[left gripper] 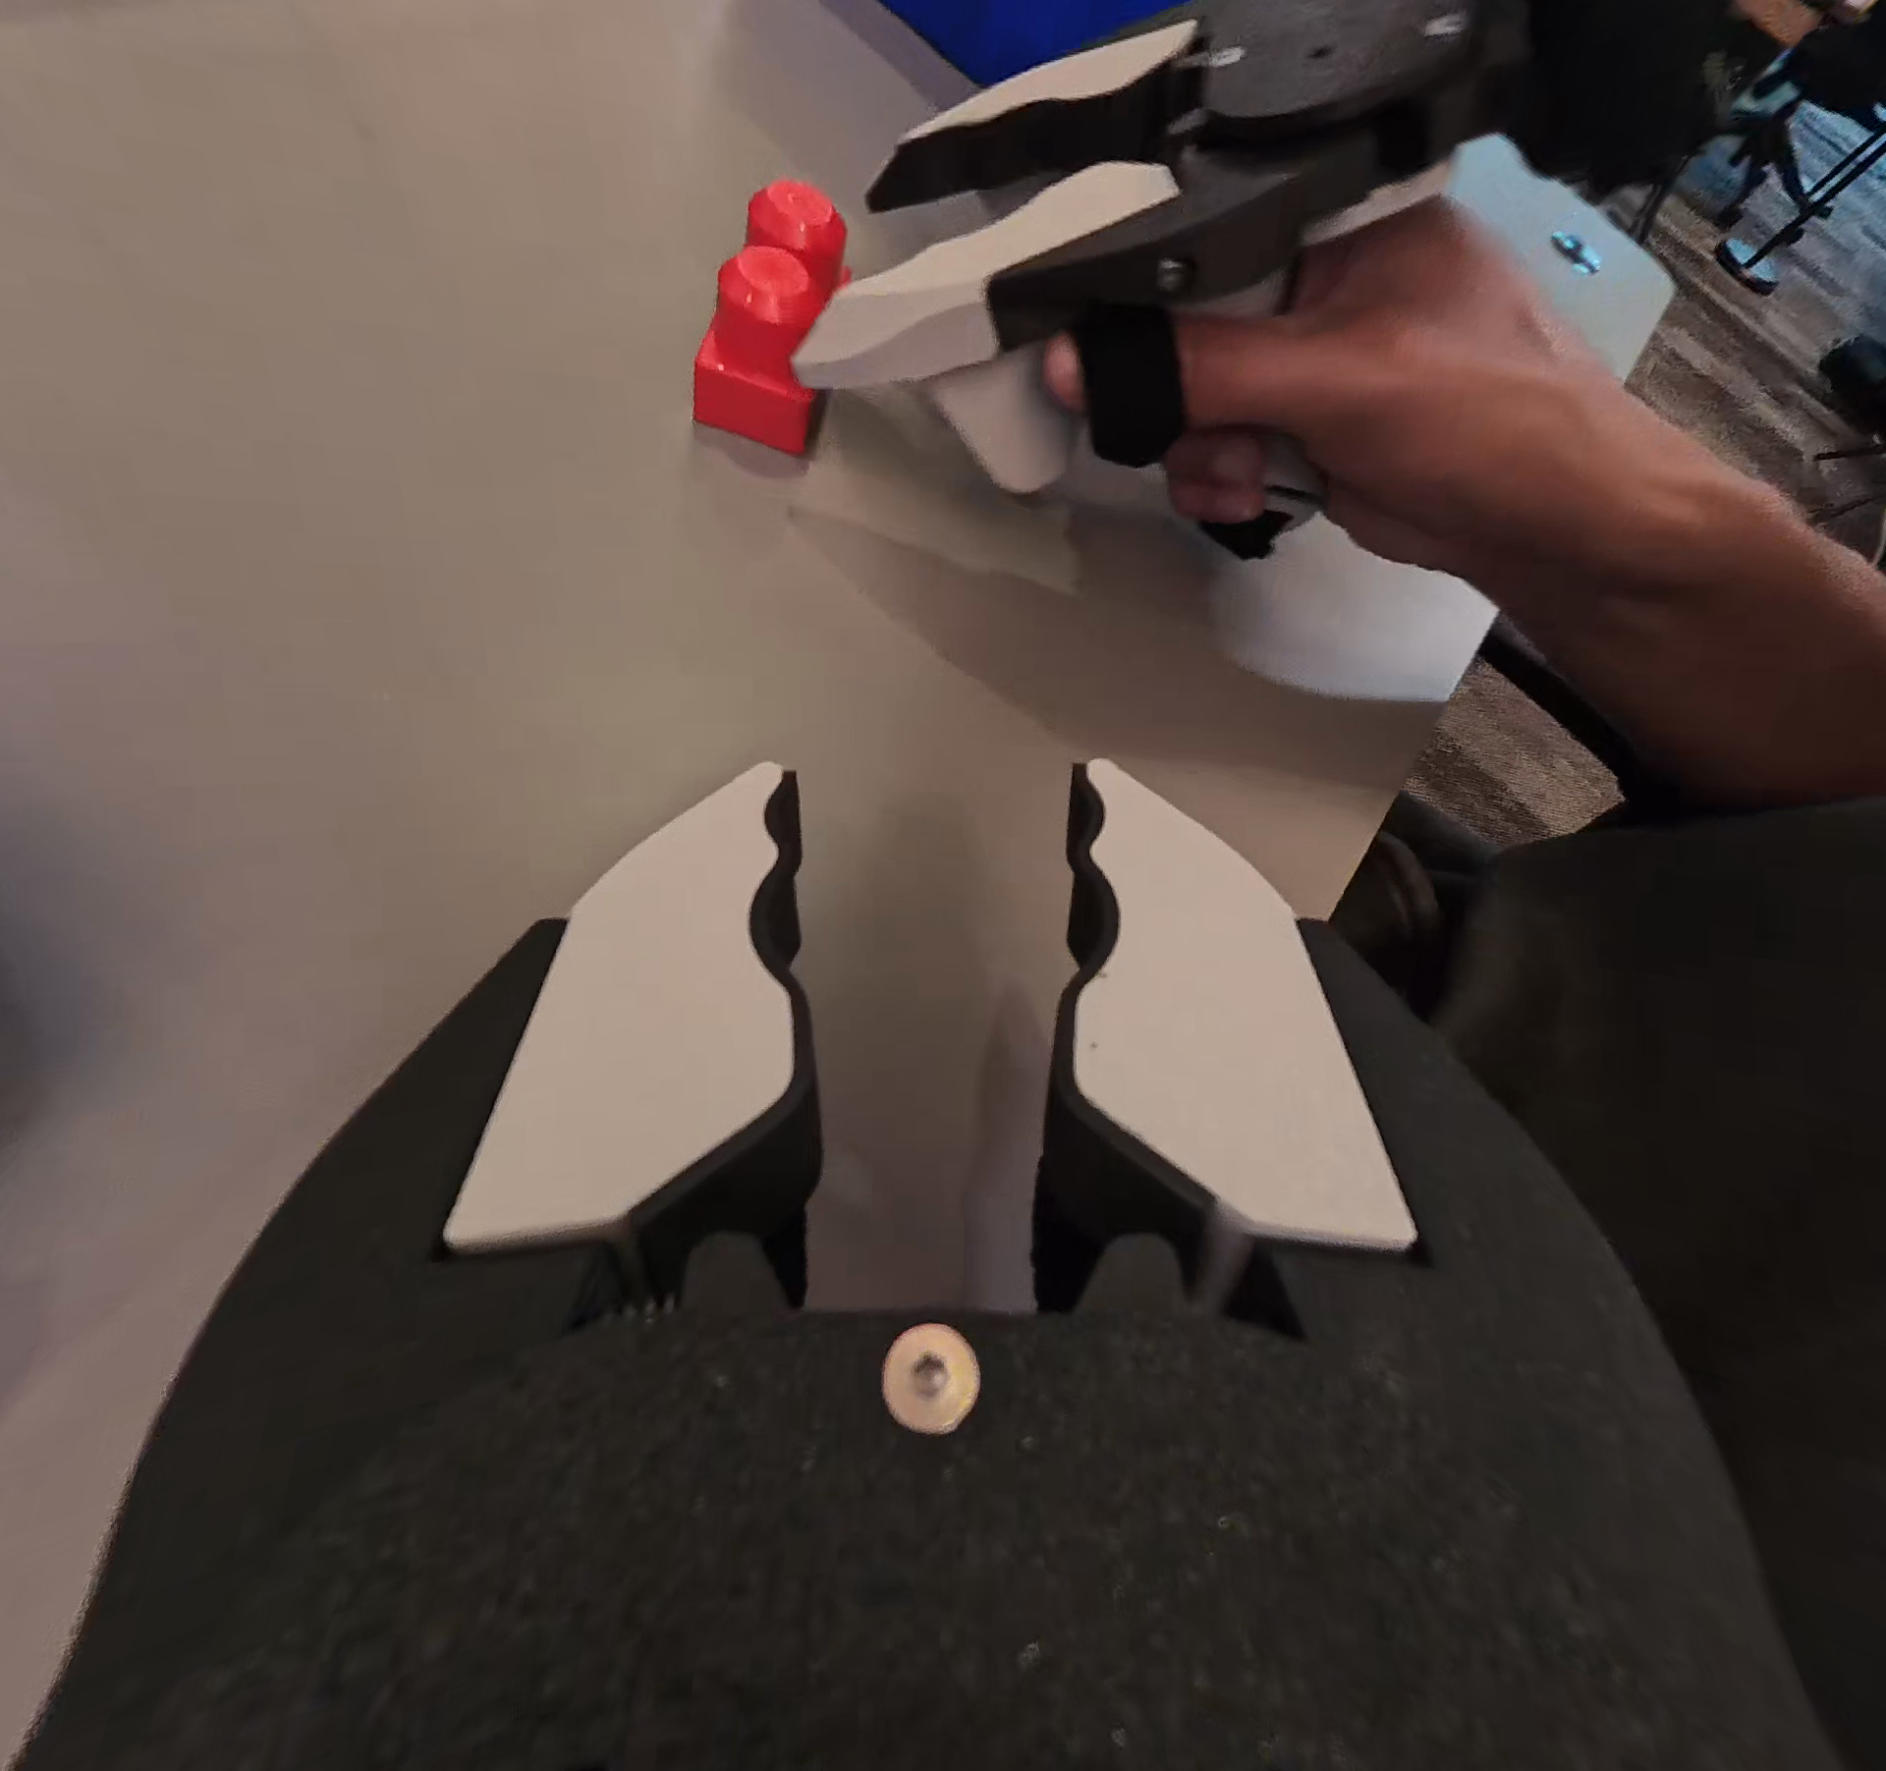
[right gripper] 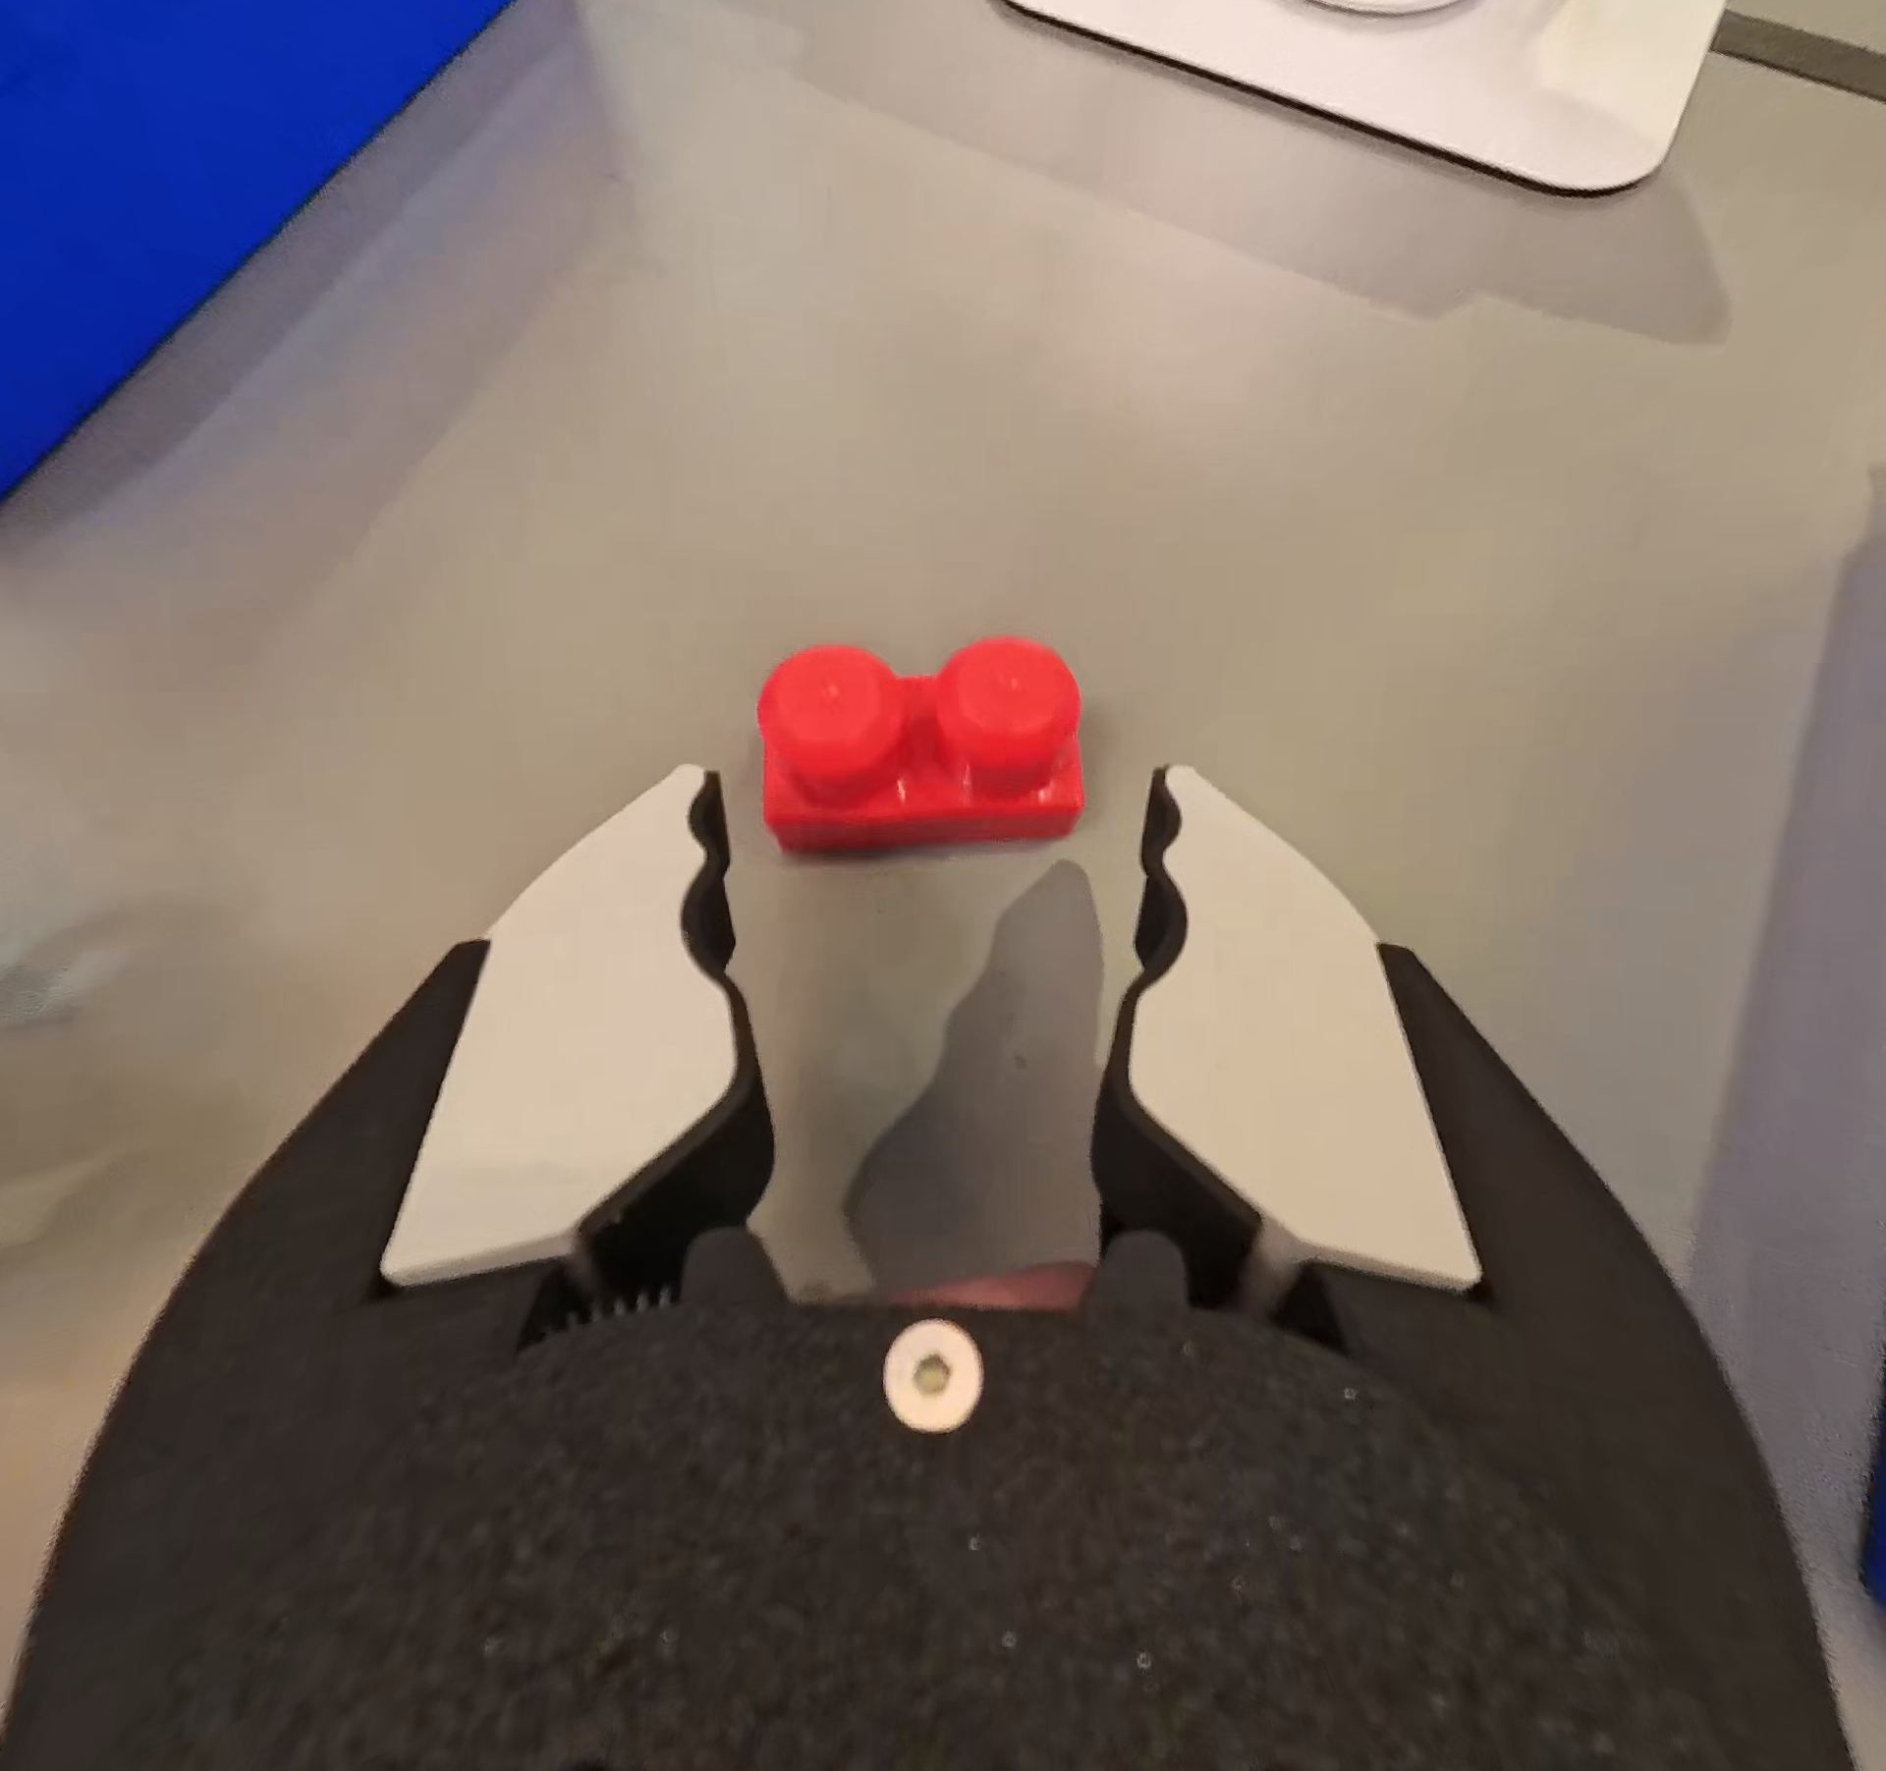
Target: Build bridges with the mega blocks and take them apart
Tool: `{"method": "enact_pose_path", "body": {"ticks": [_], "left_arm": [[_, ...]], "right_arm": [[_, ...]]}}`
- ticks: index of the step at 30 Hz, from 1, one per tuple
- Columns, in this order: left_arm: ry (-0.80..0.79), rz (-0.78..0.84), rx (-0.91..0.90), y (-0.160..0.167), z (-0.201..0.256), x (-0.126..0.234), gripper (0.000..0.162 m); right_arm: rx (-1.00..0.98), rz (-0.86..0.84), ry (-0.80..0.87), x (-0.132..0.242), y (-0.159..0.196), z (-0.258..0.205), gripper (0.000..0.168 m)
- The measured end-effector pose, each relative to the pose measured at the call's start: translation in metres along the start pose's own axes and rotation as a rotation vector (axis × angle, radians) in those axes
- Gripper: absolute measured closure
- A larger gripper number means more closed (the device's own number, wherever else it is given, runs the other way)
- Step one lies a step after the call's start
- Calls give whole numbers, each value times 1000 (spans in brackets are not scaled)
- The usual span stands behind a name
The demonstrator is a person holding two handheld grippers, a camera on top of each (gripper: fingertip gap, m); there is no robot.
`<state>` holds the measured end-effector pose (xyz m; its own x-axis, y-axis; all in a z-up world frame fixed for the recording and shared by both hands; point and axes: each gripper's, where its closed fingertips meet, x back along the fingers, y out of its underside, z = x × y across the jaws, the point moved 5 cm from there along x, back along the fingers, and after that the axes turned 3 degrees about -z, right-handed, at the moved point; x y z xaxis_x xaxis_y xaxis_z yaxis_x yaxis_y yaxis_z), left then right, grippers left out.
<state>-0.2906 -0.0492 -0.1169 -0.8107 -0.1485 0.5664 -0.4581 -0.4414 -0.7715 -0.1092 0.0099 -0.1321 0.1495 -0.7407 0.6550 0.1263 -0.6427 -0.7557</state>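
Right gripper (right gripper: 934, 783) leads, its fingers spread wide and empty, tips on either side of the red block's (right gripper: 919, 758) near corners but not closing on it. That two-stud brick sits alone, studs up, on the grey bench (right gripper: 1021, 416), and from the left wrist view one right finger looks to be just at its side; touching or not, I cannot tell. Left gripper (left gripper: 931, 783) hangs back near the bench edge, fingers moderately apart, holding nothing. Blue bin (right gripper: 204, 140) far left, white mat (right gripper: 1429, 89) far right with something clear on it. No bridge anywhere: by my read, building has barely begun, or teardown is down to its last piece.
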Motion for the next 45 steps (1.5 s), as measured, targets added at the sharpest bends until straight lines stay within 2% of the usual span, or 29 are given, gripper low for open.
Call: {"method": "enact_pose_path", "body": {"ticks": [3,6,9,13,16,19,21,24,28,31,35,40,43,45], "left_arm": [[35,7,-6,-1,1,3,112],[53,-9,-5,1,1,1,113],[70,-15,-17,0,4,1,113],[46,-18,-41,0,3,3,113],[57,-8,-27,-1,3,5,113],[87,-24,-11,-1,6,3,113],[95,-30,-10,0,8,1,113],[103,-45,-23,0,12,-1,113],[97,-60,-51,1,17,-3,113],[83,-71,-61,3,17,-5,113],[89,-78,-50,6,17,-5,112],[85,-76,-49,6,17,-4,112],[87,-77,-47,6,17,-5,112],[83,-68,-48,5,16,-4,112]], "right_arm": [[4,-45,9,-18,-7,-2,89],[12,-161,8,-33,3,-6,93],[28,-102,11,-21,-3,-3,93],[12,81,69,45,-32,30,93],[-47,223,183,110,-53,87,93],[-101,223,320,148,-54,158,93],[-112,113,378,147,-44,201,93],[-83,-85,429,122,-23,244,93],[-89,-217,423,83,-8,259,93],[-94,-299,456,67,-3,269,93],[-159,-330,412,64,-5,276,99],[-122,-345,395,61,-6,270,95],[-99,-266,423,79,-17,261,92],[-71,-139,405,100,-32,241,93]]}}
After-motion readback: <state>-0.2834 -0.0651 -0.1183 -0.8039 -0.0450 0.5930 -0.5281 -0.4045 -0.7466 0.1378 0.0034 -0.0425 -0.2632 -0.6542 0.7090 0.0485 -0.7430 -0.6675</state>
